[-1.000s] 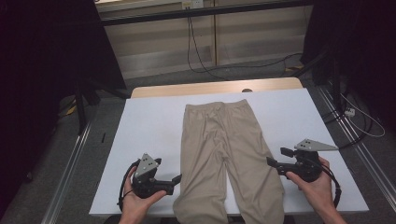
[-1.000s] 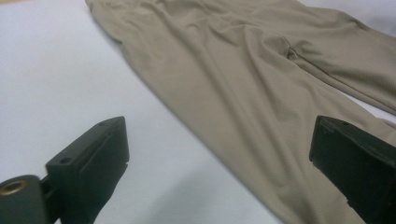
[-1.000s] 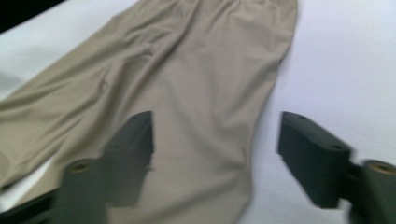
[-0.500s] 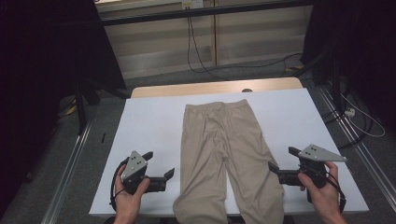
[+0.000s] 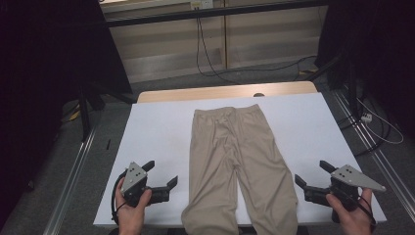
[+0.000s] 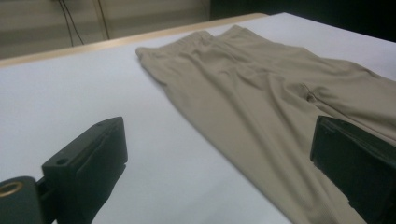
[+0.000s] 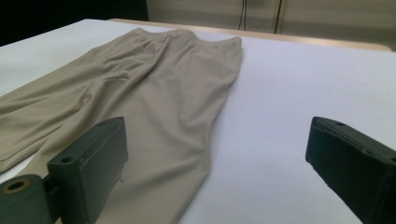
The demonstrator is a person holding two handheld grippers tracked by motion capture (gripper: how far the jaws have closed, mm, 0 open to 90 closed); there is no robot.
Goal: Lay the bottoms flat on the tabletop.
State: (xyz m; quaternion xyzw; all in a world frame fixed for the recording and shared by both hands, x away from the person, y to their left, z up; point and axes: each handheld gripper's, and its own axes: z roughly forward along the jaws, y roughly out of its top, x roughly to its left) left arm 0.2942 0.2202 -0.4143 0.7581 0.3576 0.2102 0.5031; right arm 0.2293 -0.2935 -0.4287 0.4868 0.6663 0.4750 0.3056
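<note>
Fingers (image 5: 172, 182) of both grippers flank the trousers (image 5: 237, 166), untouching.

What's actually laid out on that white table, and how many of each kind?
Beige trousers: 1
Hand-held grippers: 2, the left gripper and the right gripper, both open and holding nothing
Total: 3

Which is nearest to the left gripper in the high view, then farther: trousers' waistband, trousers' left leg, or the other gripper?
1. Trousers' left leg, just beside the left gripper.
2. Waistband, up the table, toward its far edge.
3. Right gripper, across both legs.
</note>
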